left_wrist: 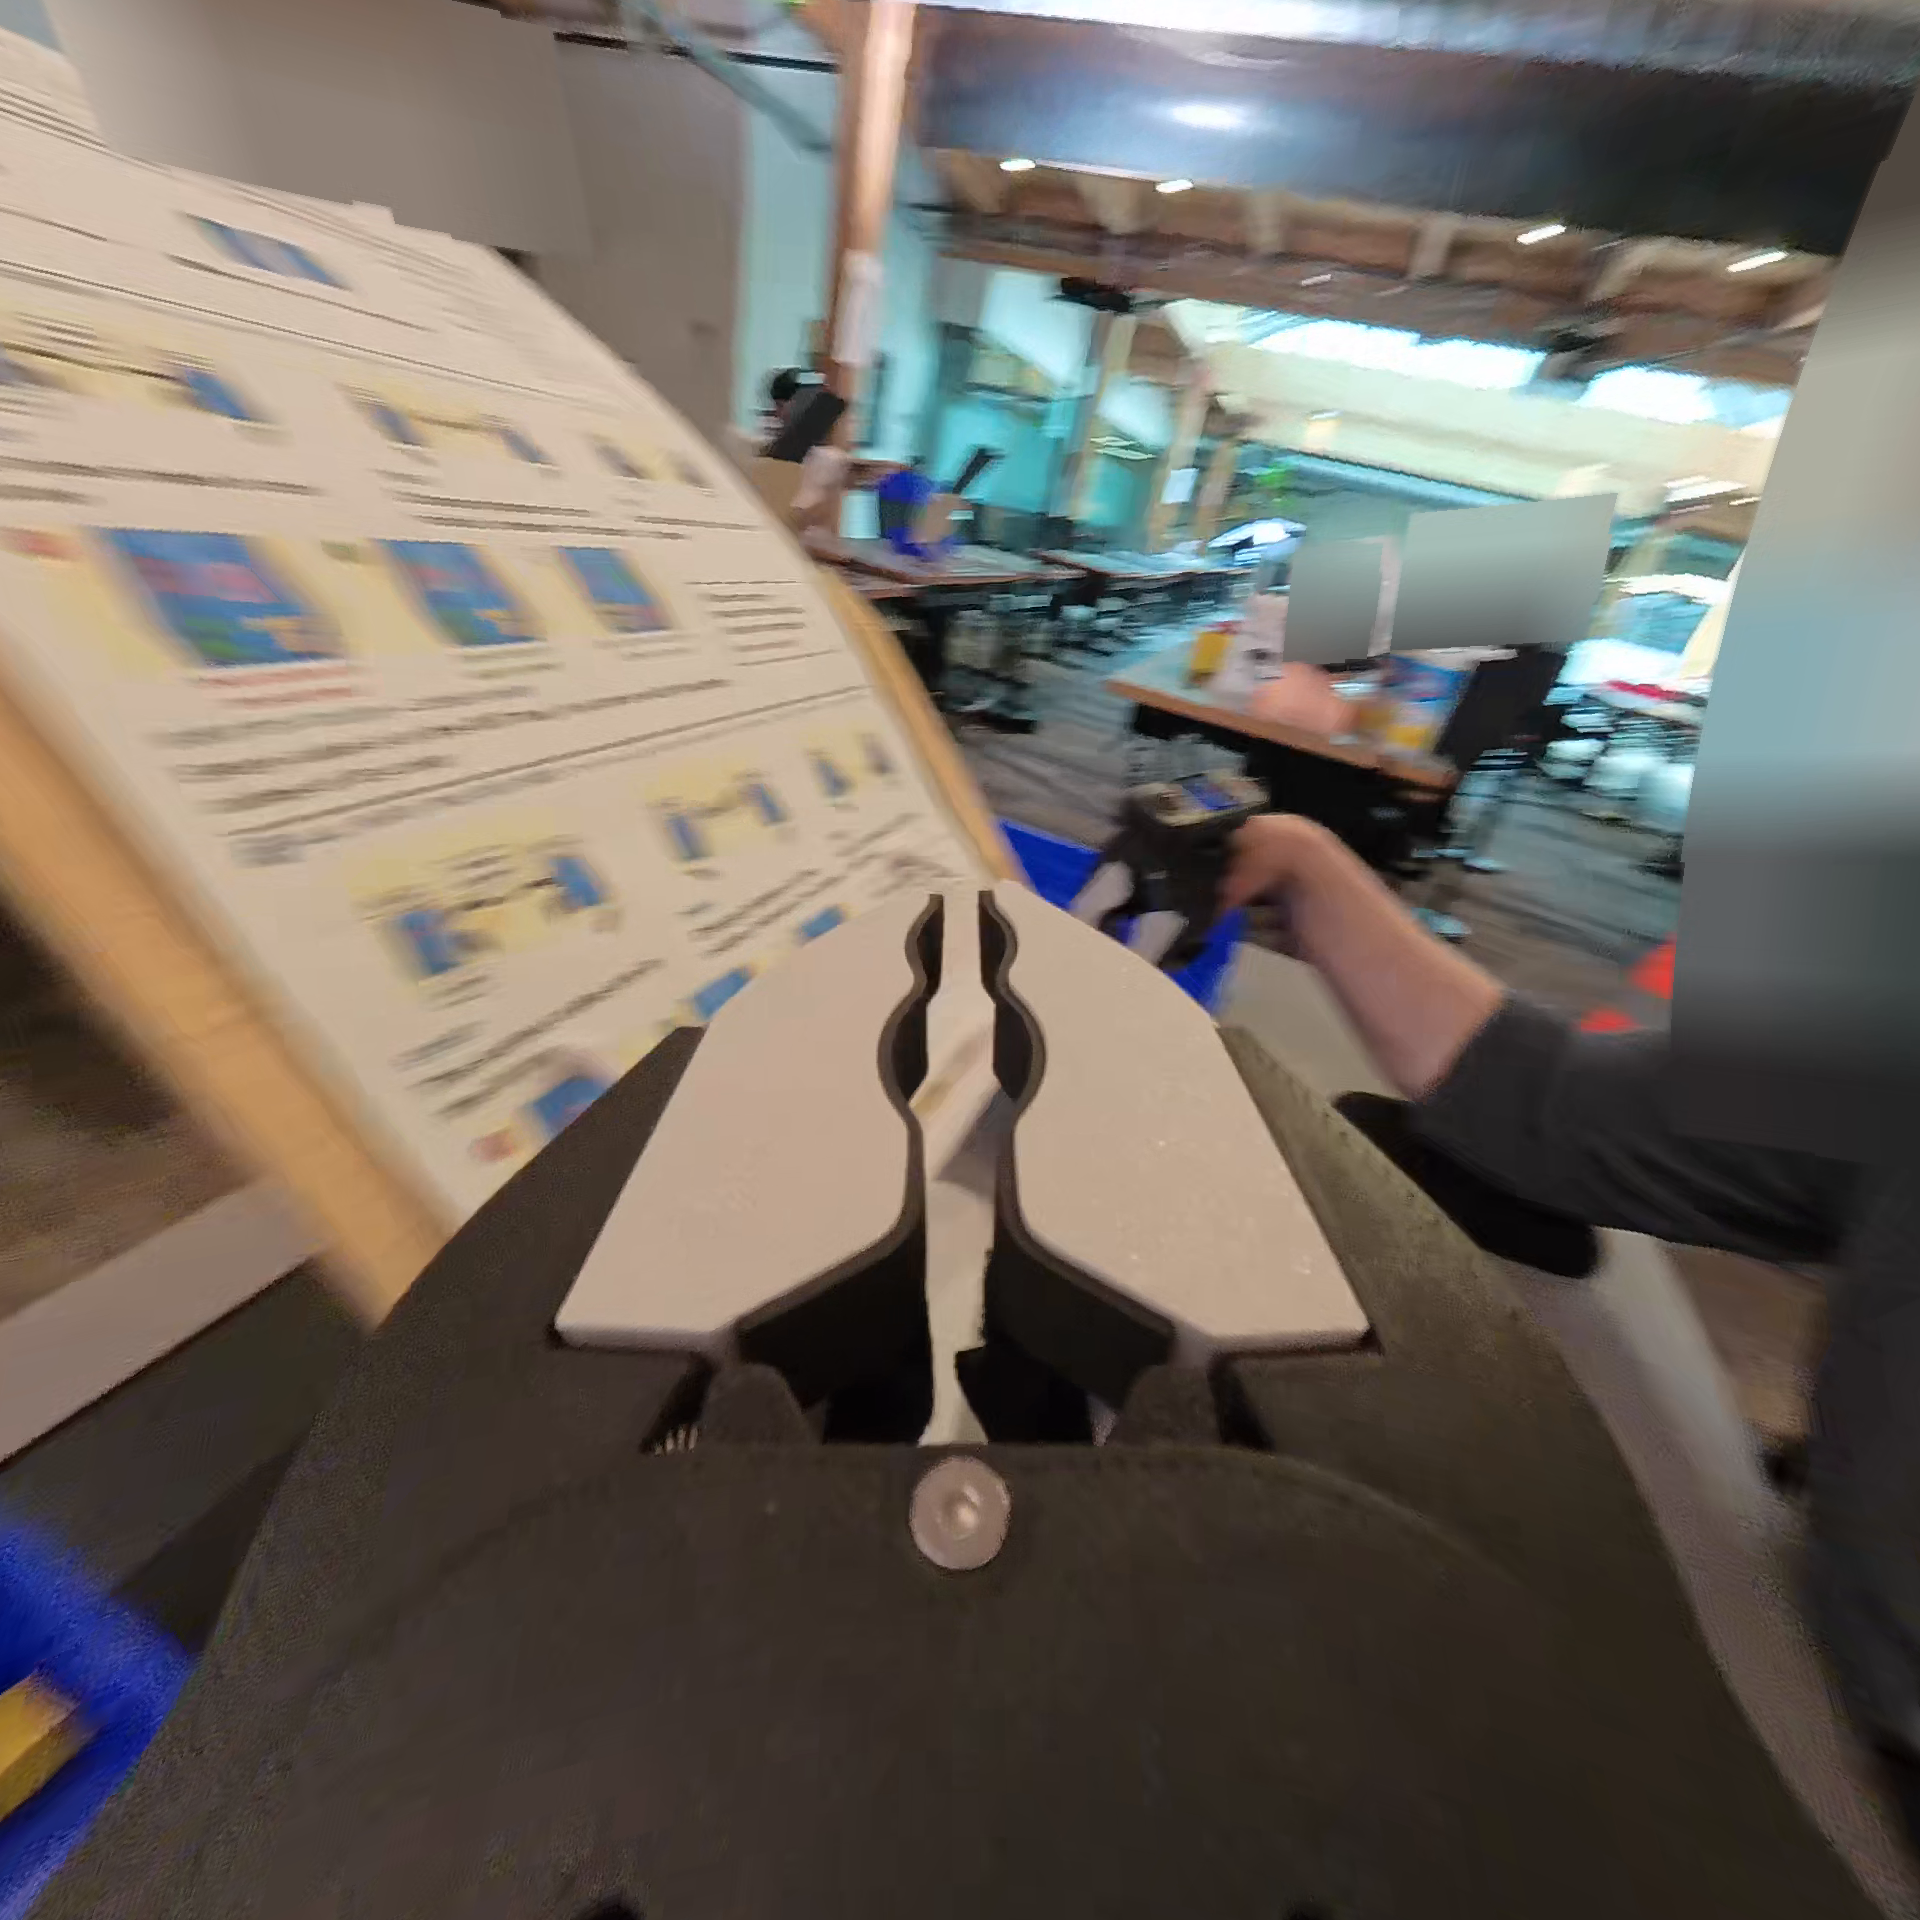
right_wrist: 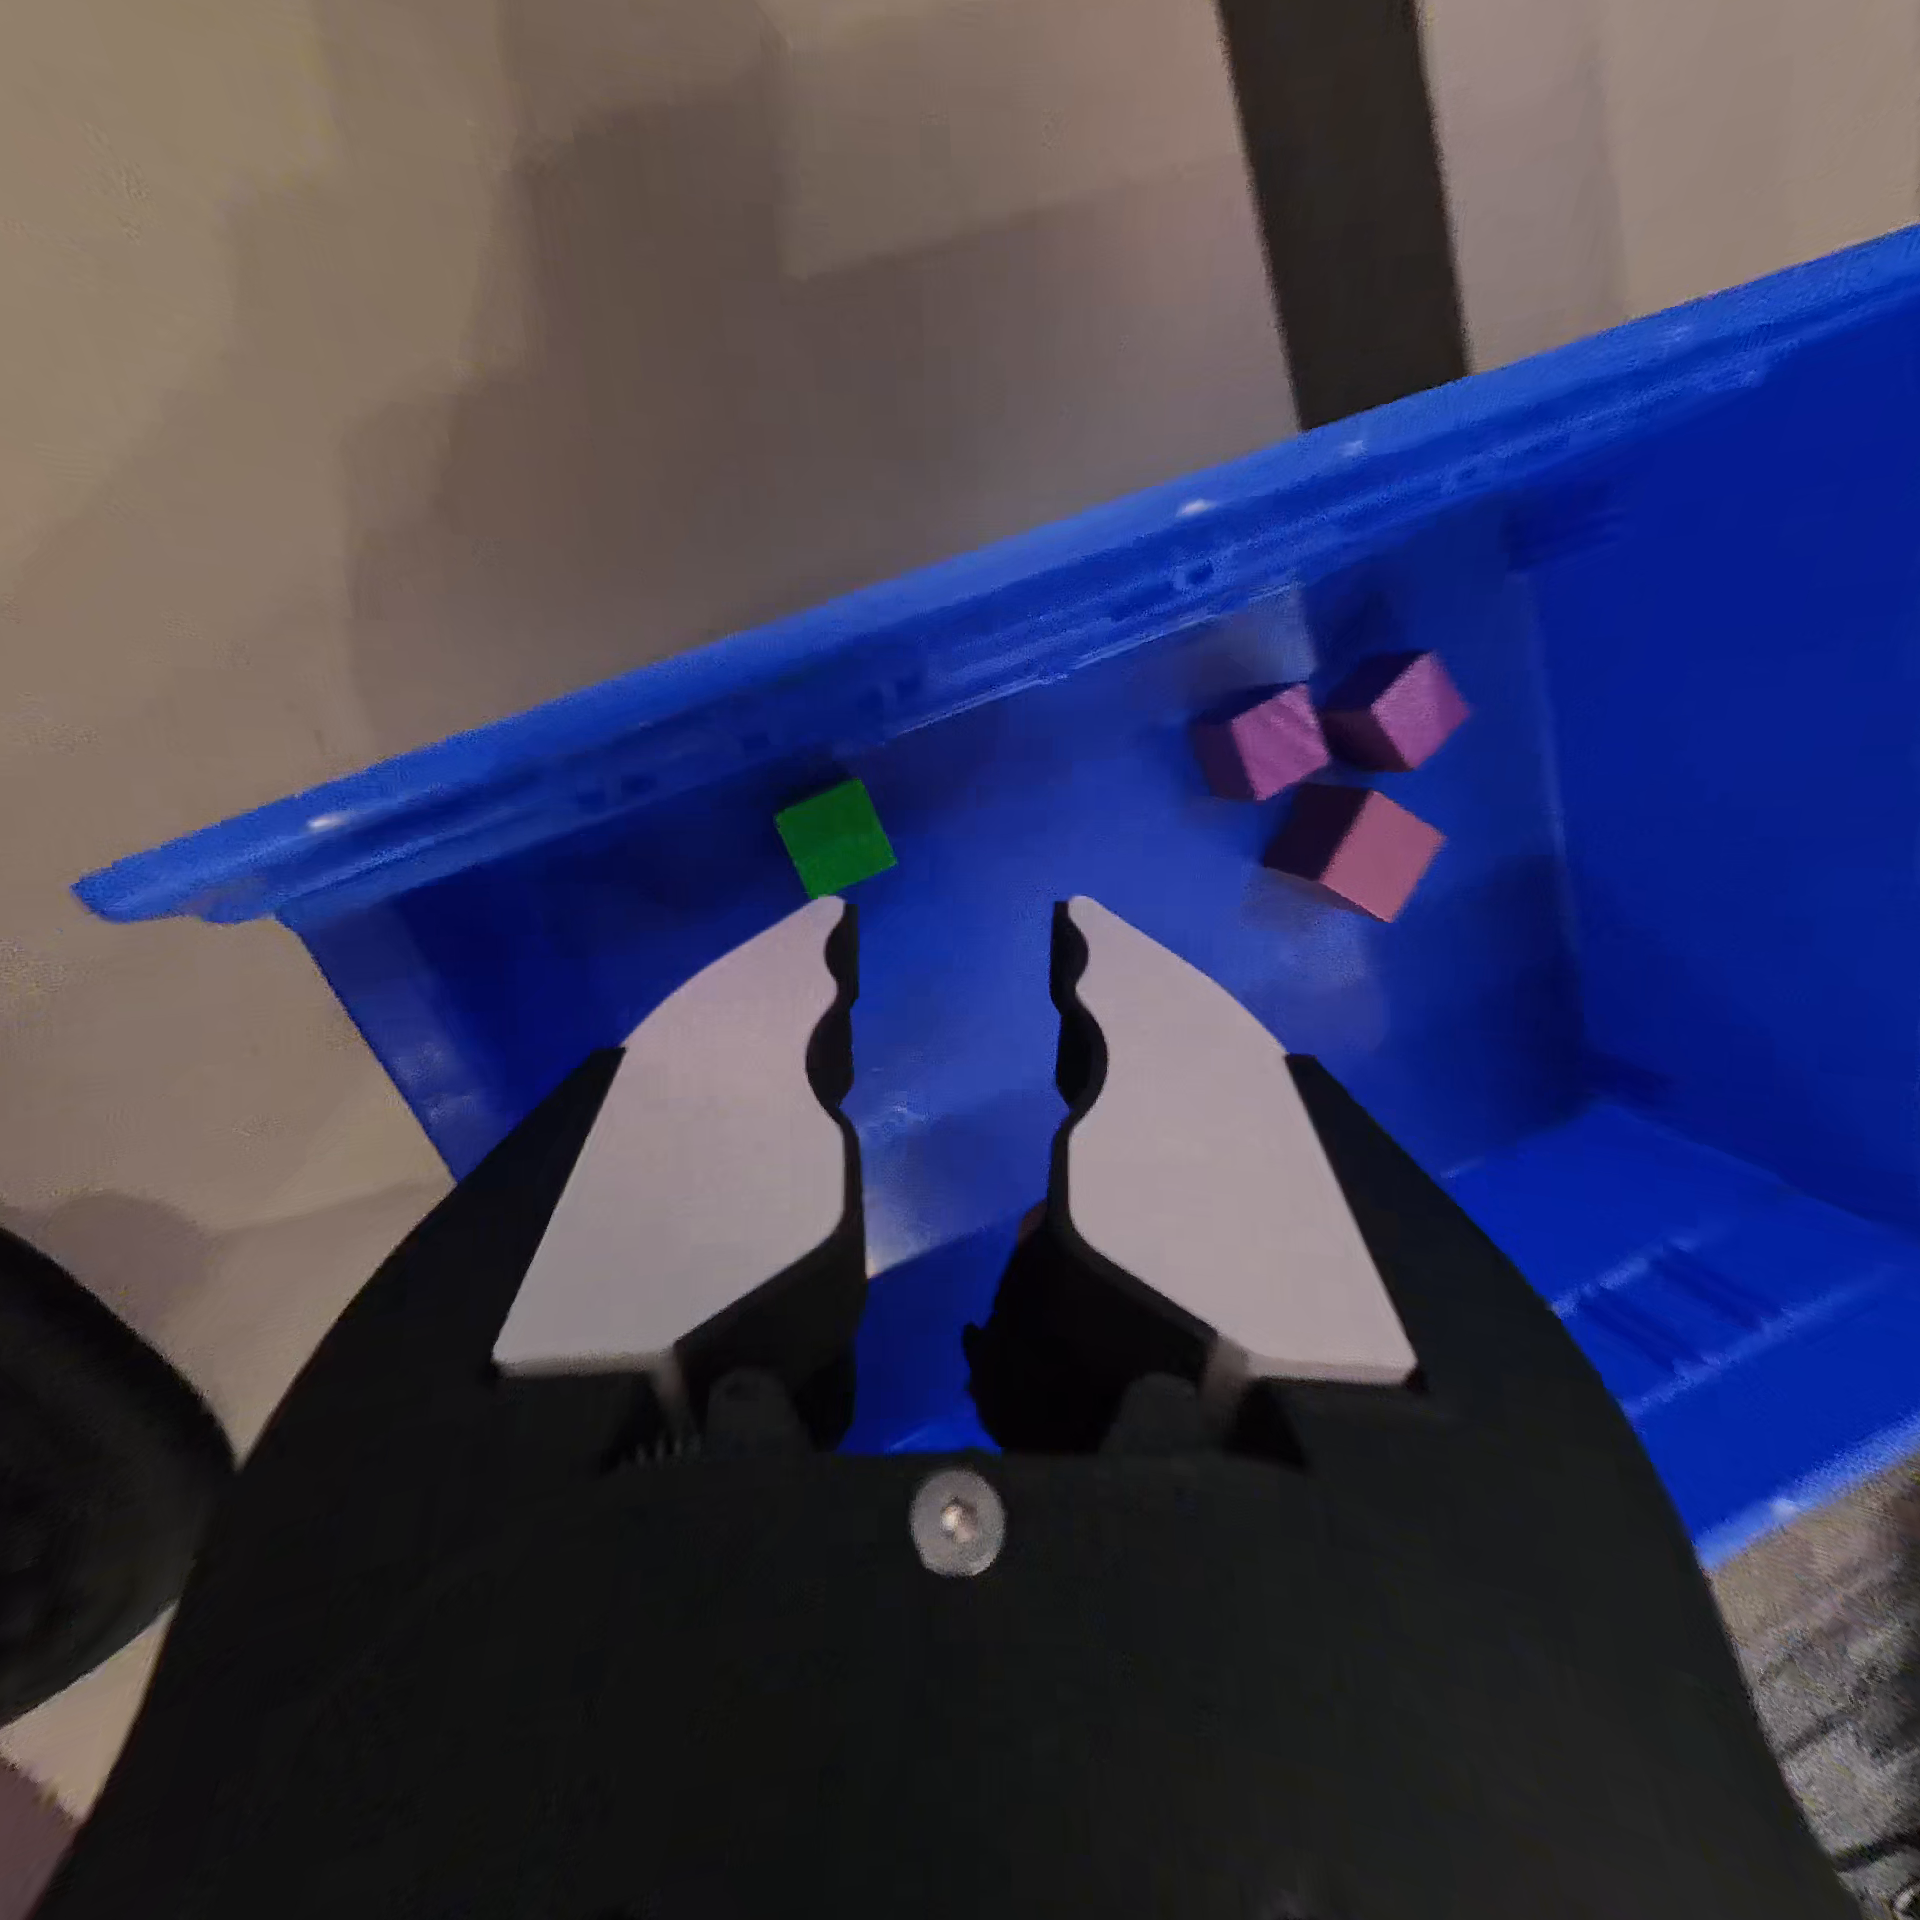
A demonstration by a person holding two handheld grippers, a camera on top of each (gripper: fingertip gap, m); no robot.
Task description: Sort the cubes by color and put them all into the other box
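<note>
**Right gripper open over the blue box, green cube lying on its floor**

The right gripper [right_wrist: 954,914] hangs over a blue box [right_wrist: 935,613] with its two fingers standing apart and nothing between them. Just beyond its left fingertip a green cube [right_wrist: 834,836] rests on the box floor, close to the far wall. Three purple cubes [right_wrist: 1340,769] sit bunched together farther right, well apart from the green one, so the colours lie in separate groups.

The left gripper [left_wrist: 961,906] is raised away from the work, pointing toward a blurred printed sheet [left_wrist: 416,623] and a room beyond. Its fingers stand a narrow slit apart and grip nothing. The person's right hand [left_wrist: 1340,914] shows past it, holding the other tool above a blue box rim. At the lower left edge, a yellow cube [left_wrist: 36,1735] lies in a second blue box [left_wrist: 83,1621].

The step in hand looks like a placement of the green cube just finishing. The next move likely calls for lifting clear of the box and fetching another cube from the source box, placing it with its own colour.
</note>
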